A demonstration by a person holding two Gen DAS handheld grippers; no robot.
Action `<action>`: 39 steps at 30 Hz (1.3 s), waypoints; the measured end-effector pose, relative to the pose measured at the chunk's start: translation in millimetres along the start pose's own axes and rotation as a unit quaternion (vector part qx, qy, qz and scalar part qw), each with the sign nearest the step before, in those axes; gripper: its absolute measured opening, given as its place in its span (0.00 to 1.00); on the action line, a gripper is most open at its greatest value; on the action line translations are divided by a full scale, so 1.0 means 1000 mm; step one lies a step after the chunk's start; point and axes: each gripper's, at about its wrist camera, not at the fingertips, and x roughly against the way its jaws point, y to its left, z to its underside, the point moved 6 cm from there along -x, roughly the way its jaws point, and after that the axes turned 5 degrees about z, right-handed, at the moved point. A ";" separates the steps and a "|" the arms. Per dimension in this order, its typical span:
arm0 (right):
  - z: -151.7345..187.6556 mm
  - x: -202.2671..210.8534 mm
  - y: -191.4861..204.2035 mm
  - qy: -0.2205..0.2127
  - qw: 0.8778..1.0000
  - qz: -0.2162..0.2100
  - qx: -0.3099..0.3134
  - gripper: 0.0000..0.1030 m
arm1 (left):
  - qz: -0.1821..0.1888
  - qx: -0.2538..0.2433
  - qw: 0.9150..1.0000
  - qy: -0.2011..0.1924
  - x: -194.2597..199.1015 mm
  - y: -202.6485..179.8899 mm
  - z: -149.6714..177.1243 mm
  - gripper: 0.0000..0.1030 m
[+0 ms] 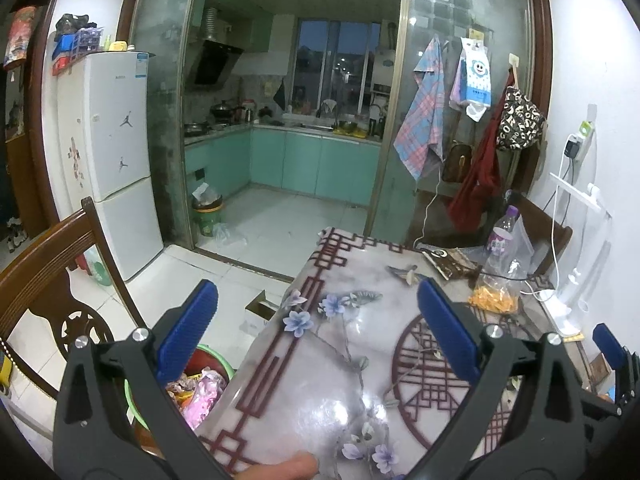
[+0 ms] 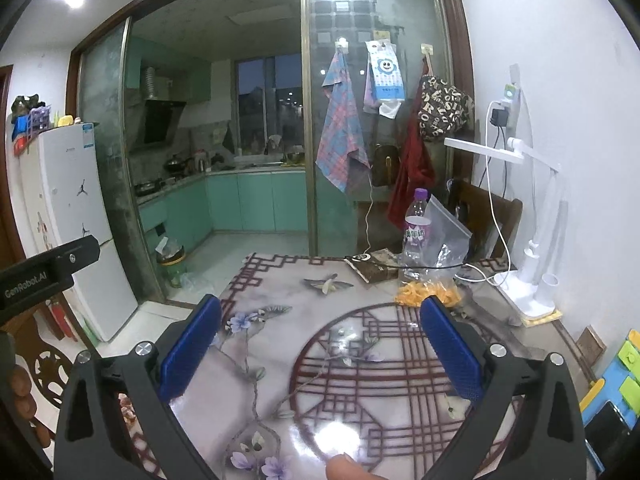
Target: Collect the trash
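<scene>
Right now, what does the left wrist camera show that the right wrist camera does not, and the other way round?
Only the left wrist view shows the green basin holding wrappers on the floor beside the table, and an open cardboard box near it. Only the right wrist view shows coloured items at the table's right edge and the full white desk lamp. Both show the patterned tablecloth, the clear bag of orange snacks, the purple-capped bottle, the white fridge, and an open, empty gripper: left gripper, right gripper.
</scene>
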 end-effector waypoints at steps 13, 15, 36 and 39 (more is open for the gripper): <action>0.002 -0.005 -0.009 0.008 1.000 0.011 -0.011 0.93 | 0.004 -0.015 1.000 0.004 -0.006 -0.010 0.001 0.95; 0.002 -0.005 -0.008 0.009 1.000 0.011 -0.012 0.93 | 0.003 -0.016 1.000 0.005 -0.007 -0.009 0.001 0.95; 0.032 -0.042 -0.035 0.060 0.997 0.018 -0.035 0.93 | 0.022 -0.034 0.998 0.055 -0.047 -0.029 0.030 0.95; 0.062 -0.067 -0.063 0.102 0.992 0.055 -0.040 0.93 | 0.024 -0.053 0.994 0.095 -0.085 -0.037 0.068 0.95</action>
